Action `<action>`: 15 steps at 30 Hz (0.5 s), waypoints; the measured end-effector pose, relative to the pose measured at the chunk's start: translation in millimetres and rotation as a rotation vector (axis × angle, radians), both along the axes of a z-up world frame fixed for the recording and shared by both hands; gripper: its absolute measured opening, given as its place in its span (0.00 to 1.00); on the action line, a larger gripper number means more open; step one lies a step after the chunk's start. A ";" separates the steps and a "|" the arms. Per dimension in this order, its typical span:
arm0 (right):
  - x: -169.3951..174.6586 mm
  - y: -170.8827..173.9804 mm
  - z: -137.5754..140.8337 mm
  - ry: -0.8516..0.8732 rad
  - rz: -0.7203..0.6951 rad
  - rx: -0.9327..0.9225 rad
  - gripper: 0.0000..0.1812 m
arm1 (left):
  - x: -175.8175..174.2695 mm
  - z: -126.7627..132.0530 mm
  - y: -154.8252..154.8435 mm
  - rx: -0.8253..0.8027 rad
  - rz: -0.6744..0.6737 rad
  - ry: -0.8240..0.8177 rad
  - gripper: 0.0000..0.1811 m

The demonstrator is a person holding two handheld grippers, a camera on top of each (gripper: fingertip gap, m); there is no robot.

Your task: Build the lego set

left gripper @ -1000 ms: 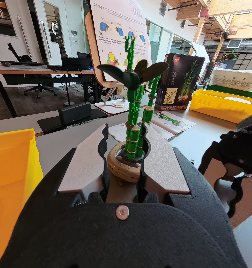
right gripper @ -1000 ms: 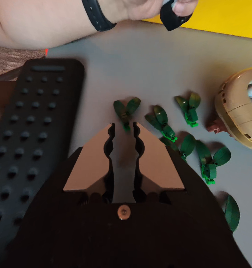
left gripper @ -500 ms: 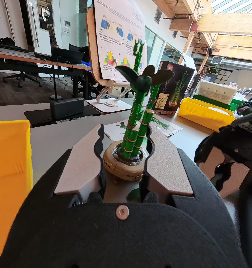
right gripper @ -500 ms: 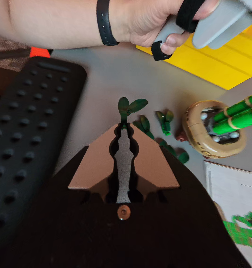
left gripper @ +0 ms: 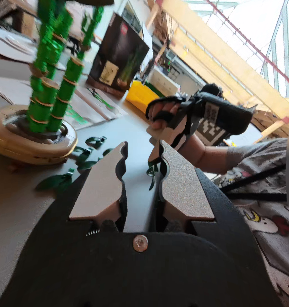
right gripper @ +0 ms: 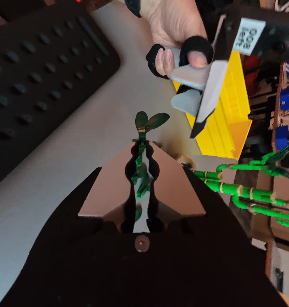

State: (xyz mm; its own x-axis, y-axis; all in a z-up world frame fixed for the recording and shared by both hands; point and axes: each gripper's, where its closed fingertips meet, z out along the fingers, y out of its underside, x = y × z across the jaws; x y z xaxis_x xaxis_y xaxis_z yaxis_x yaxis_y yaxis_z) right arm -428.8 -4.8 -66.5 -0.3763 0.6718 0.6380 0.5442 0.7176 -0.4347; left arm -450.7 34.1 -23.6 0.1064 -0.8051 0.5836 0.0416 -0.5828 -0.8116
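Right wrist view: the right gripper (right gripper: pixel 141 142) pinches a dark green leaf piece (right gripper: pixel 147 123) by its stem above the grey table (right gripper: pixel 65 149); beyond, the left gripper (left gripper: pixel 143 146) hangs part-open, empty, near the bamboo model (left gripper: pixel 45 93) by the table's far edge.

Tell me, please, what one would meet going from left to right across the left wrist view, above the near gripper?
Tan pot with green bamboo stalks → loose leaf pieces → yellow bin → right gripper, pinching a leaf piece.

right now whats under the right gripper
Loose green leaf pieces lie on the grey table, seen through the gap of the right gripper, which is shut on a leaf sprig. Its body hides the rest.
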 end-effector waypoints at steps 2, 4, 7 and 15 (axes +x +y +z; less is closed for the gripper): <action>-2.5 -6.3 6.5 -0.007 0.045 0.036 0.03 | 6.4 -0.2 -10.2 -0.002 -0.072 0.040 0.21; -2.7 -10.4 14.7 0.014 0.067 0.067 0.03 | 9.1 6.0 -15.7 -0.023 -0.131 0.015 0.21; -3.0 -23.8 34.6 0.131 0.099 0.038 0.03 | 9.1 17.3 -21.7 -0.131 -0.217 -0.114 0.18; 8.6 -41.8 80.5 0.617 -0.040 -0.490 0.03 | 11.8 27.4 -46.0 -0.014 -0.125 -0.361 0.18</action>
